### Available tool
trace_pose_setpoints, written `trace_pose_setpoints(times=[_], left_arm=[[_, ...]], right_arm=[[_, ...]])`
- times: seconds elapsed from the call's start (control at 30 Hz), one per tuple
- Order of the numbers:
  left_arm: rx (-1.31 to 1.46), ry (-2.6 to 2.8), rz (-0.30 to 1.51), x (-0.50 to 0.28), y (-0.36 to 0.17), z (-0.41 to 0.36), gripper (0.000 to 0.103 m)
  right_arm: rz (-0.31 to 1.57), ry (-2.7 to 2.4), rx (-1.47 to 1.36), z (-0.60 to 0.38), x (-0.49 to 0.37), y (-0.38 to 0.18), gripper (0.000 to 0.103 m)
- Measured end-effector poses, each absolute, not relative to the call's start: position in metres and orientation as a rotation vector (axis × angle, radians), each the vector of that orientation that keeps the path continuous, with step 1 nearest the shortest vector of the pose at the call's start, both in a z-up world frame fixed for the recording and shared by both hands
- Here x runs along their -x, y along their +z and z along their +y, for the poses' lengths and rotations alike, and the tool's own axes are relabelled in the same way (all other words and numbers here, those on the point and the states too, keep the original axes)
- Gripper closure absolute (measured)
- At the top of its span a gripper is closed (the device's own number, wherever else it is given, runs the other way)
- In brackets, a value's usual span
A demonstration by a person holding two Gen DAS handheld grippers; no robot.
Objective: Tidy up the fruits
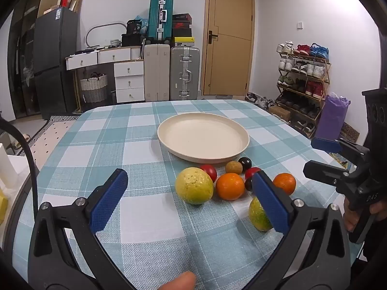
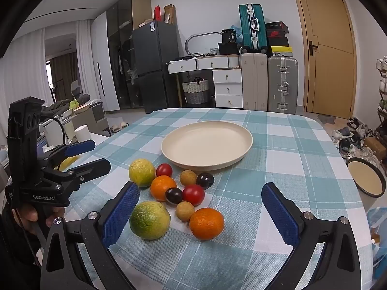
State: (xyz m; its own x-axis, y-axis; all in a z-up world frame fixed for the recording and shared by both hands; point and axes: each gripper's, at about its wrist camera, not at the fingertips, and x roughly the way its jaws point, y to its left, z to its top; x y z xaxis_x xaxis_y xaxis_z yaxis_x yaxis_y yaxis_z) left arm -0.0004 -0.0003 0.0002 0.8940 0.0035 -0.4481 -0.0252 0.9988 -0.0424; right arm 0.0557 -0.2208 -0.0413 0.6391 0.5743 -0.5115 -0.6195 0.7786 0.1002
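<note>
From the left wrist view, the left gripper (image 1: 189, 191) stood wide open and held nothing, its blue pads hovering over the checked worktop (image 1: 150, 217). A large yellow-green fruit (image 1: 194, 185) lay just ahead between the fingers, with an orange (image 1: 230, 186) beside it and a second greenish fruit (image 1: 258, 216) partly hidden behind the right-hand pad. Small red, dark and tan fruits clustered between these and the cream plate (image 1: 203, 140), which was empty. The right gripper (image 1: 316, 157) showed at the frame's edge, its jaws parted and empty.

From the right wrist view, the right gripper (image 2: 200, 211) was likewise spread wide, empty, framing a green-yellow fruit (image 2: 149, 220) near its left pad and an orange (image 2: 206, 223) between the fingers. The empty plate (image 2: 206, 145) sat beyond the cluster.

Nothing had yet reached the plate, so the task looked to be at its start, at the first pick. The next move probably called for lowering one gripper around a large fruit, centring it between the pads without nudging the small round neighbours, which would likely roll.
</note>
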Motion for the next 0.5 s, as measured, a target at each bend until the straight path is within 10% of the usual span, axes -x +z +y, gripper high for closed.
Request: trace_pose_setpoints(times=[0.5], left_arm=[[0.043, 0.015, 0.472, 0.001, 0.0014, -0.0058, 0.0]], right_arm=[[0.551, 0.681, 0.096, -0.2185, -0.0584, -0.0428, 0.0]])
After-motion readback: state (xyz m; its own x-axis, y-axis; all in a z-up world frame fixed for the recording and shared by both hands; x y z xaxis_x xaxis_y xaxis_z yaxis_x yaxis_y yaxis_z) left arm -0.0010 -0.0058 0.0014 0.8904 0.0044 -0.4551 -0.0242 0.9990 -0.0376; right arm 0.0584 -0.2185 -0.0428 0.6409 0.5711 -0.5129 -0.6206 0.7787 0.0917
